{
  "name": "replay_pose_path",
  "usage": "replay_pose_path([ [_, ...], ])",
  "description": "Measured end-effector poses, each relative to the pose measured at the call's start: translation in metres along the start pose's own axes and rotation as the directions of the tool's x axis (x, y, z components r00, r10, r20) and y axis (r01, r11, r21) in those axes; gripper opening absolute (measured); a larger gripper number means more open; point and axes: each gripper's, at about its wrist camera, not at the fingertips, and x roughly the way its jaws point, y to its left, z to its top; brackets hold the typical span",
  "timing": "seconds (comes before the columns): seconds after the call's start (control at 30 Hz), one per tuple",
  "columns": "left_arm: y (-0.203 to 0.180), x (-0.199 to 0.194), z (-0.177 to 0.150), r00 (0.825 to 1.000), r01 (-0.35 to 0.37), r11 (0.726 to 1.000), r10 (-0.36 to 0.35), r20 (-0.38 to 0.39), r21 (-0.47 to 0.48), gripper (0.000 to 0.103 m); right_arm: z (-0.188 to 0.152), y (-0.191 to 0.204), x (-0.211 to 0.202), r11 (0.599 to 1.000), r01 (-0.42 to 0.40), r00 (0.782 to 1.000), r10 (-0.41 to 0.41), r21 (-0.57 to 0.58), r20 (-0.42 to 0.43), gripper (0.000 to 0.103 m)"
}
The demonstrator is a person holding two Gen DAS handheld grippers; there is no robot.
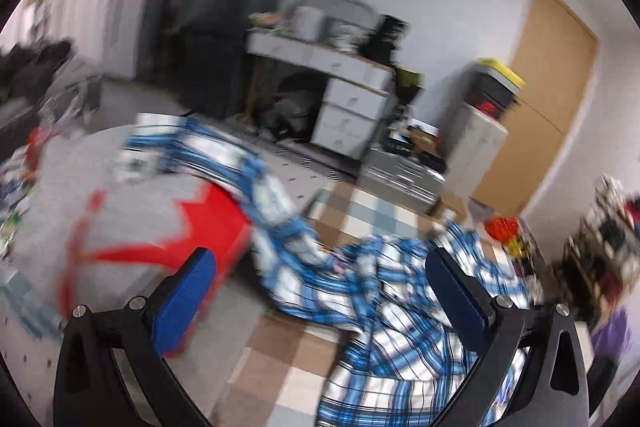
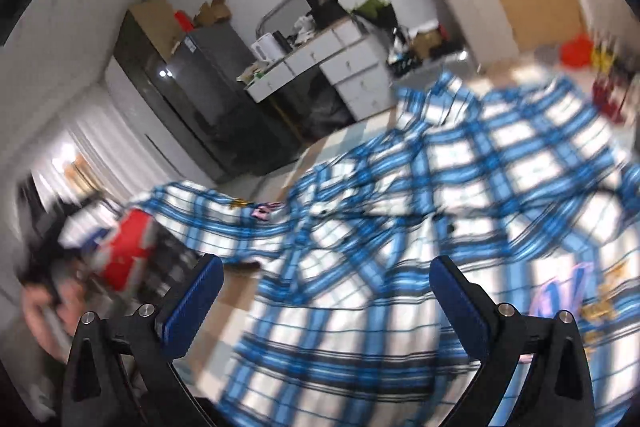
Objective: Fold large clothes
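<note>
A blue and white plaid shirt [image 1: 400, 307] lies rumpled on a checkered brown and white surface [image 1: 280, 359], one sleeve trailing up and left over a grey cloth with red shapes [image 1: 160, 219]. My left gripper [image 1: 320, 263] hovers above it, open, with nothing between its blue pads. In the right wrist view the same shirt [image 2: 460, 187] spreads wide, buttons showing along its front. My right gripper [image 2: 326, 271] is open just above the shirt's front. Both views are motion-blurred.
A white desk with drawers [image 1: 352, 95] and a dark fridge [image 1: 224, 11] stand at the back wall, with a wooden door [image 1: 552, 99] to the right. Clutter lines both sides. A hand [image 2: 44, 311] shows at the lower left of the right wrist view.
</note>
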Motion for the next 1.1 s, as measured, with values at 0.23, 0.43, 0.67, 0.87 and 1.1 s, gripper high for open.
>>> replay_pose_path([
  [0.23,0.093,0.026,0.048,0.986,-0.058,0.953,0.008,-0.166,-0.297,0.102,-0.006,-0.002,-0.001,0.997,-0.072,0.997,0.072,0.003,-0.019,0.103],
  [0.43,0.136,0.060,0.039,0.966,-0.023,0.860,-0.113,-0.234,-0.510,0.102,-0.013,0.008,-0.002,0.993,-0.113,0.993,0.112,-0.043,-0.039,0.103],
  [0.67,0.142,0.061,0.038,0.958,0.108,0.743,-0.255,-0.129,-0.660,0.102,-0.013,0.010,-0.003,0.990,-0.131,0.991,0.130,-0.045,-0.021,0.103],
  [0.87,0.139,0.062,0.050,0.940,0.179,0.751,-0.320,-0.114,-0.636,0.060,-0.013,0.005,0.001,0.992,-0.124,0.992,0.123,-0.023,-0.027,0.103],
  [1.1,0.141,0.066,0.056,0.950,0.158,0.781,-0.286,-0.121,-0.604,0.041,-0.015,0.009,0.001,0.992,-0.110,0.994,0.108,-0.055,-0.022,0.103],
])
